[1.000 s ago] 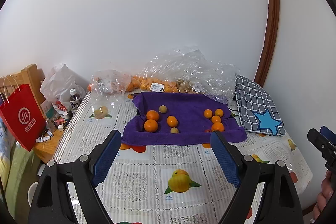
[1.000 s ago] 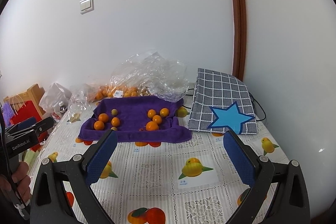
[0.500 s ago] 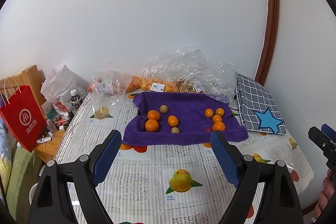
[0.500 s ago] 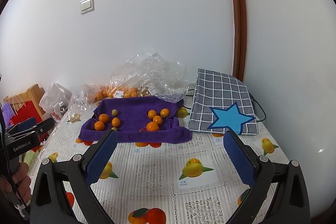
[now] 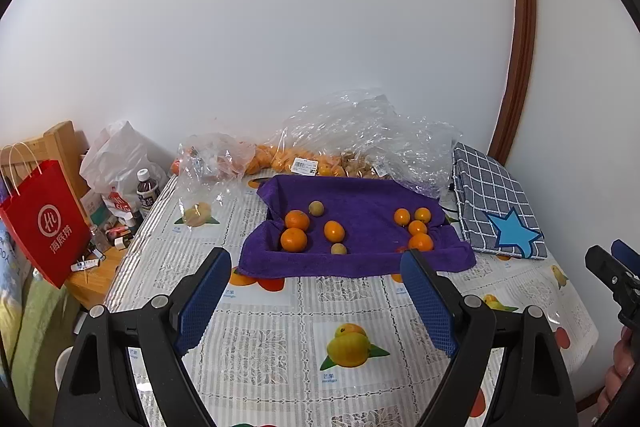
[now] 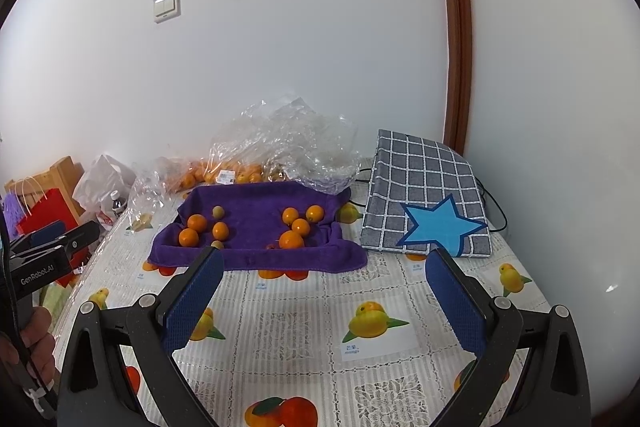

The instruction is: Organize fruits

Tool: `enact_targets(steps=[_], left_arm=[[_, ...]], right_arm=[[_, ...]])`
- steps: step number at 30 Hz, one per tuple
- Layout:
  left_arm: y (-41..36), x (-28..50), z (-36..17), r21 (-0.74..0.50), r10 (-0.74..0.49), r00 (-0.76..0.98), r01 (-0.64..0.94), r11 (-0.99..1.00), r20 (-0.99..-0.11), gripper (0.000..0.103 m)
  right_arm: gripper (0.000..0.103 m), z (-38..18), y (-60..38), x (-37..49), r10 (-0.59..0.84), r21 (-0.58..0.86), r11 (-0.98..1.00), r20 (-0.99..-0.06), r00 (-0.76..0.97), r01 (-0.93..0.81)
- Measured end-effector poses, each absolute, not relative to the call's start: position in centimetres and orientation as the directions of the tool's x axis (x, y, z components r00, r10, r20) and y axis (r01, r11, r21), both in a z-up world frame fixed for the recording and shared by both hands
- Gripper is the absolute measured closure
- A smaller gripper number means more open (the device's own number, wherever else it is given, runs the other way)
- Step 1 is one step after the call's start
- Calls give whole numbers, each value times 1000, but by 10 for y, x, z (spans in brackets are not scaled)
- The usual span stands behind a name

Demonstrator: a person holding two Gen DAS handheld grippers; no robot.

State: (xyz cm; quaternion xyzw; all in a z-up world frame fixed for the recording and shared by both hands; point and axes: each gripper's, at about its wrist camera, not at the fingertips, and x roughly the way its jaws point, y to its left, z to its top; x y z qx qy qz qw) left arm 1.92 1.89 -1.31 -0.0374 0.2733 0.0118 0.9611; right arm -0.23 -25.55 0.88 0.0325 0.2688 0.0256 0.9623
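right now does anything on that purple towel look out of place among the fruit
Two small dull greenish-brown round fruits sit in the left cluster on the purple towel, mixed with the bright orange citrus fruits. The right cluster is all orange. Nothing looks spilled or damaged.

- Lighting: bright, even, diffuse; shadows soft.
- Wall (image 6: 320, 47): one dark smudge (right view only).
- Fisheye bowing, black corners.
- Plastic bags (image 5: 360, 131) show glare; focus sharp.

You're looking at oranges (image 5: 294, 239) and two small greenish fruits (image 5: 316, 208) sitting loose on the purple towel (image 5: 360, 195), in left and right clusters.
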Motion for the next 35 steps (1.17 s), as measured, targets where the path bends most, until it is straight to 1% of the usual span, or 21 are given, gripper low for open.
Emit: enact_targets(steps=[27,35], left_arm=[[19,17,-9,-65,7,854,-48,997,-521,17],[18,19,-11,-62,14,849,-55,997,-529,15]], right_arm=[[3,12,-256,-6,58,59,998,-498,865,-32],[3,13,-253,-9,61,51,998,-492,868,-41]])
